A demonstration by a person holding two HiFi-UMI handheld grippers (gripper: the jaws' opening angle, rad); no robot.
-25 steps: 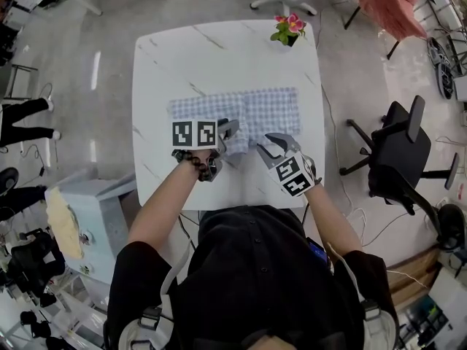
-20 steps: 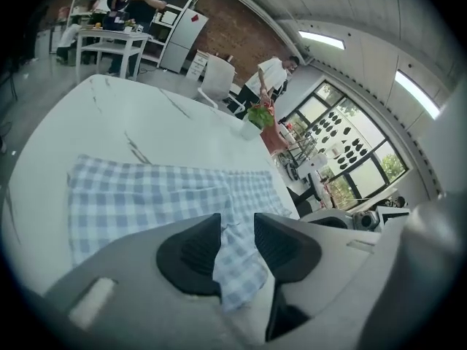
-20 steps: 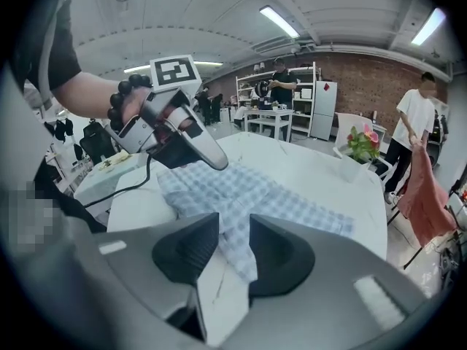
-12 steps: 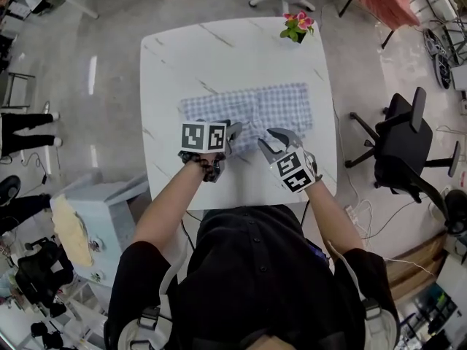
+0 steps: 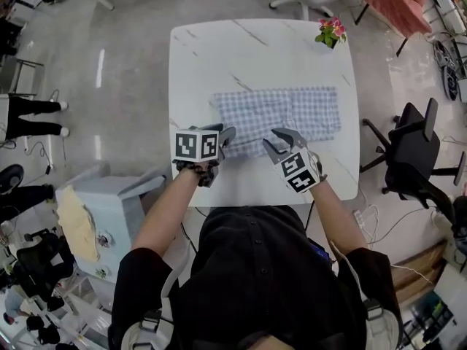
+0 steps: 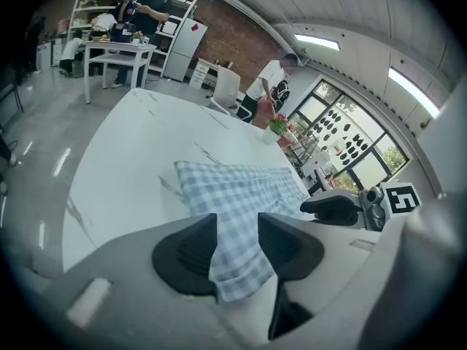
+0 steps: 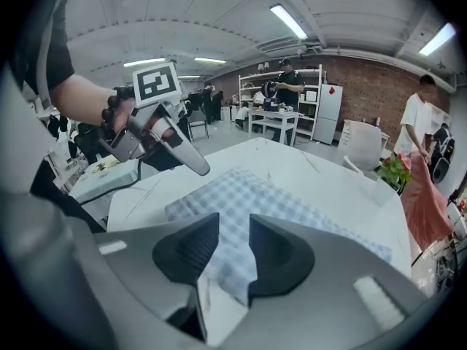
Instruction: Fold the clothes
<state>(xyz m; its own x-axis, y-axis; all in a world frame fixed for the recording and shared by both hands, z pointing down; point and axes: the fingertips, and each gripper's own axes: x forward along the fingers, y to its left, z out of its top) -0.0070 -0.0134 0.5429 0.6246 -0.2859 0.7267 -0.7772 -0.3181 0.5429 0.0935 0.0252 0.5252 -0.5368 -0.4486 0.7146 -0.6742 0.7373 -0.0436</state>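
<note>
checked cloth (image 5: 292,111) lies flat on the white table (image 5: 219,49), thin, light, floppy. my right gripper (image 5: 276,141) pinches its near edge. my left gripper (image 5: 222,138) jaws have just been opening, with the edge between them. i'd grab at the hem corners.

One checked cloth (image 5: 292,111), one table (image 5: 219,57), one flowerpot (image 5: 330,31)

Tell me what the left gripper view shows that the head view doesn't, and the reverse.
Only the left gripper view: the left tool seen close up, pinching a corner of the checked cloth though its jaws have just been opening; a brick wall; a white fridge. Only the head view: a black office chair and the wearer's black shirt. Both: the white table, the flowers, the right tool.
</note>
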